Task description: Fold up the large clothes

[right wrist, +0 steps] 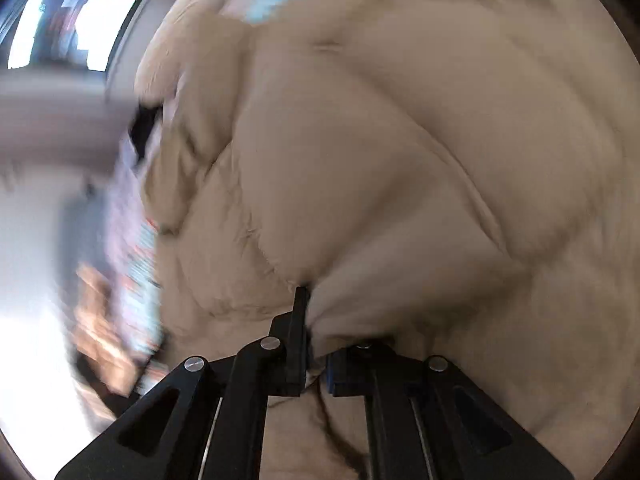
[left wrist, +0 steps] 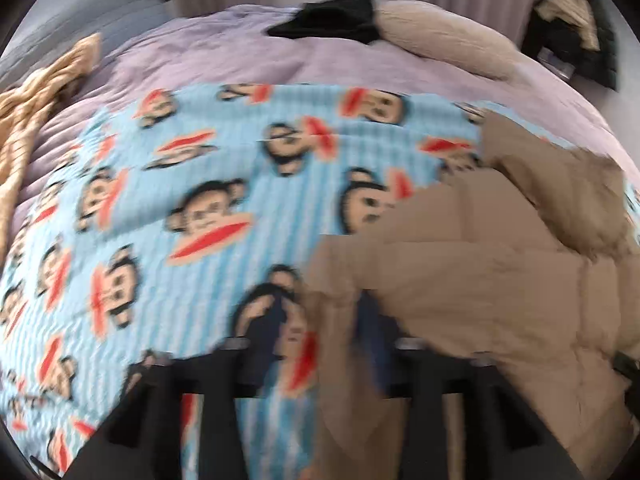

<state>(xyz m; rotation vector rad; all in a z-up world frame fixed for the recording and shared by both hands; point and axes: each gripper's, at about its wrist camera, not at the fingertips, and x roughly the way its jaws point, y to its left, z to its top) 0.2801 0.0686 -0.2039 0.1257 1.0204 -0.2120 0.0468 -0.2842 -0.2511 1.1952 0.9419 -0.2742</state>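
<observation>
Our tan puffer coat (left wrist: 480, 280) lies bunched on the right of a monkey-print blanket (left wrist: 200, 168) spread over a lilac-covered bed (left wrist: 240, 48), its quilted panels heaped rather than squared, so we judge the fold barely begun and the smoothing and doubling over all still ahead. Our right gripper (right wrist: 310, 308) has its jaws pressed together on a pinch of the coat's fabric, which puckers at the fingertips. Our left gripper (left wrist: 320, 316) stands part spread at the coat's near left edge, a lip of fabric between its fingers; through the blur we cannot tell whether the pads press on it. To the left of the coat the blanket lies flat and open, giving us broad room to lay the garment out. Farther off, a knitted tan throw (left wrist: 36, 112) crowds the left edge, and a black garment (left wrist: 332, 20) and a beige pillow (left wrist: 444, 36) sit at the far side, well apart from the coat.
</observation>
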